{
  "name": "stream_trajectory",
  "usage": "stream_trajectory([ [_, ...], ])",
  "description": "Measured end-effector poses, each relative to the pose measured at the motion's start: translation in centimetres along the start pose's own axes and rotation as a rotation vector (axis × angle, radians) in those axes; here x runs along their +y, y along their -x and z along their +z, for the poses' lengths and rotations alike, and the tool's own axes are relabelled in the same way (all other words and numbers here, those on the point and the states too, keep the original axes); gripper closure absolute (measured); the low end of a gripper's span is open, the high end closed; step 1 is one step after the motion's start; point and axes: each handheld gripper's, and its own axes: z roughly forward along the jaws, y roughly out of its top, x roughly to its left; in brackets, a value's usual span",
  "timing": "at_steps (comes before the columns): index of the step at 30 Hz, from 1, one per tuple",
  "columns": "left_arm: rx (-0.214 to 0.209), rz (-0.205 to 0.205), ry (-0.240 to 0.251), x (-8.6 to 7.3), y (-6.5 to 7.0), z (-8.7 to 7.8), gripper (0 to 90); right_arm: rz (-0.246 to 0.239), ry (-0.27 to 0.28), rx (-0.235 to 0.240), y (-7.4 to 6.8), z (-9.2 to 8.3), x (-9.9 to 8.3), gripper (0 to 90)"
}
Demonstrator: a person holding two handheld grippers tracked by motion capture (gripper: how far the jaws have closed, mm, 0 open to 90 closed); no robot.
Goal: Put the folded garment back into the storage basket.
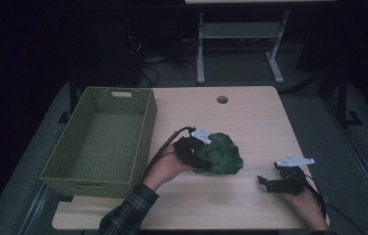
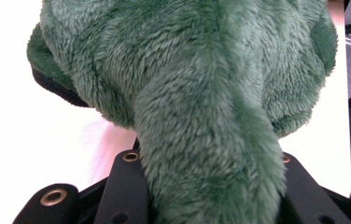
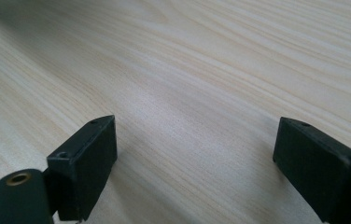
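A dark green plush toy (image 1: 221,152) is held just above the middle of the wooden table (image 1: 255,122). My left gripper (image 1: 199,152) is shut on its left side, with a hand behind it. In the left gripper view a thick fold of the plush toy (image 2: 201,116) runs down between my black fingers (image 2: 127,186) and hides their tips. Near the front right of the table, my right gripper (image 1: 265,183) rests low and points left. Its jaws stand wide apart in the right gripper view, and the right gripper (image 3: 194,158) has bare wood between its pads.
A green woven basket (image 1: 145,132) with nothing visible inside stands along the table's left side, next to my left hand. A round cable hole (image 1: 222,100) sits at the table's far edge. Desk legs and cables stand on the dark floor beyond.
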Motion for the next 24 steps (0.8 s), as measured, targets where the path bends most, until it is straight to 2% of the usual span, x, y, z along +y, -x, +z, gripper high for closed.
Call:
stream_trajectory([
  [11, 0.079, -0.022, 0.019, -0.6, -1.0, -5.7, 65.1, 0.001, 0.000, 0.000, 0.0, 0.0, 0.0, 13.2],
  [20, 0.135, -0.071, 0.029, -2.1, -2.2, -9.3, 65.1, 0.001, 0.000, 0.000, 0.0, 0.0, 0.0, 13.2],
  [21, 0.135, -0.071, 0.029, -2.1, -2.2, -9.3, 65.1, 0.001, 0.000, 0.000, 0.0, 0.0, 0.0, 13.2],
  [22, 0.149, -0.086, 0.038, -2.6, -2.5, -10.0, 65.1, 0.001, 0.000, 0.000, 0.0, 0.0, 0.0, 13.2],
  [24, 0.164, -0.091, 0.038, -3.2, -2.8, -10.8, 65.1, 0.001, 0.000, 0.000, 0.0, 0.0, 0.0, 13.2],
])
